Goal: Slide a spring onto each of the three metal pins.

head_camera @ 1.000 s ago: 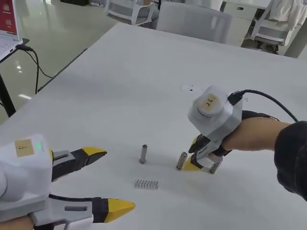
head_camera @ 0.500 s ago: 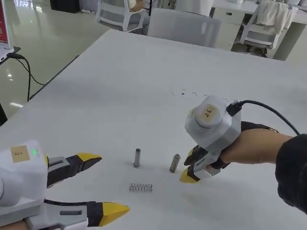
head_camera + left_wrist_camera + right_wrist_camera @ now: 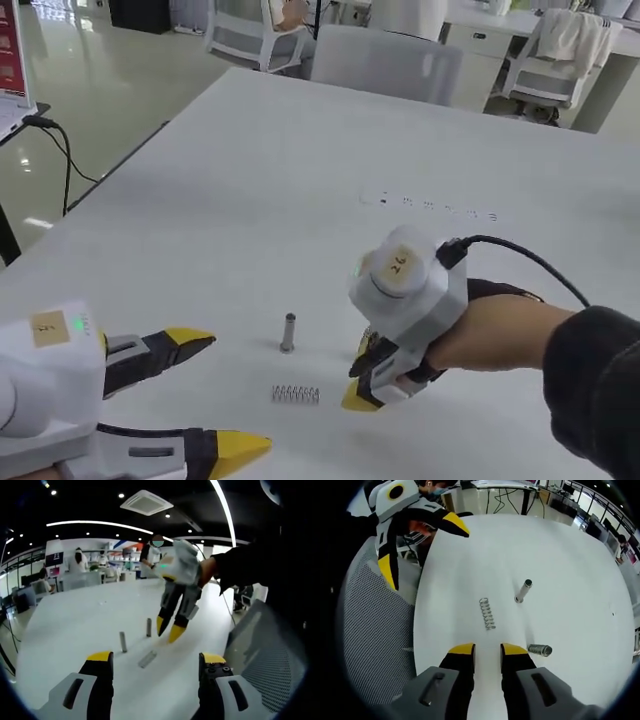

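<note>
Spring [image 3: 487,613] ahead of right gripper [image 3: 487,649]

On the counter [image 3: 300,150] I see the bare pin [image 3: 288,333] standing upright; the loose spring [image 3: 295,394] lies before it, nearer to me; my right tongs [image 3: 358,385] are just right of both, with the spring-carrying pin [image 3: 538,650] beside them; my left tongs [image 3: 238,390] are left of the spring.

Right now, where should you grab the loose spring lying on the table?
Pinch the spring around its middle, coming down from above, jaws across its width. It lies flat on its side on the table, both long sides free.
</note>
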Tool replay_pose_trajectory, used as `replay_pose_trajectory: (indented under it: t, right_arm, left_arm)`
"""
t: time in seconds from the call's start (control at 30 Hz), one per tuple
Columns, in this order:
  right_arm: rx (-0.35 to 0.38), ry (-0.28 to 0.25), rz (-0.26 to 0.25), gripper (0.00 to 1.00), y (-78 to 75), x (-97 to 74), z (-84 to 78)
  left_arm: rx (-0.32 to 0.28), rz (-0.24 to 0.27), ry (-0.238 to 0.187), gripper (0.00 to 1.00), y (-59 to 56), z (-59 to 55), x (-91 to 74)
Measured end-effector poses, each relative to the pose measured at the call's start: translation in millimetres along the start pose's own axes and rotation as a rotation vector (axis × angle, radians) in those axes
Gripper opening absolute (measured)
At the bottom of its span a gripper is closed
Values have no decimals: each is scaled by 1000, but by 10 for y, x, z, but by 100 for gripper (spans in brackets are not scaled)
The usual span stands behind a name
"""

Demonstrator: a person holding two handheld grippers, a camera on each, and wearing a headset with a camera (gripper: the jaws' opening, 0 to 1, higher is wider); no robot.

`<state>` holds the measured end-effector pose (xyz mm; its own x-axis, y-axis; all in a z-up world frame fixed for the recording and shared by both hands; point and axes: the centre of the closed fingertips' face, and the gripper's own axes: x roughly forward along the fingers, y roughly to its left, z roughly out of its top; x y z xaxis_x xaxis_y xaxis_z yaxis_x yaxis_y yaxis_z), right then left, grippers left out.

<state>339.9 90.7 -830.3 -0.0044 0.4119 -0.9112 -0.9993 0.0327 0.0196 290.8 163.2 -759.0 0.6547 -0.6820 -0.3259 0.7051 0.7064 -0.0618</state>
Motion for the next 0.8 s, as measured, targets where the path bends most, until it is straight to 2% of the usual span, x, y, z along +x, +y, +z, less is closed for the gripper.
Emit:
replay_pose_trajectory:
  t: [0.33, 0.8]
  right_arm:
    - [-54, 8, 15, 14, -23, 190, 147]
    - [-110, 65, 38, 9, -26, 426, 97]
  left_arm:
    - [-5, 10, 3, 64, 41, -2, -14]
    - [-17, 20, 8, 63, 40, -31, -10]
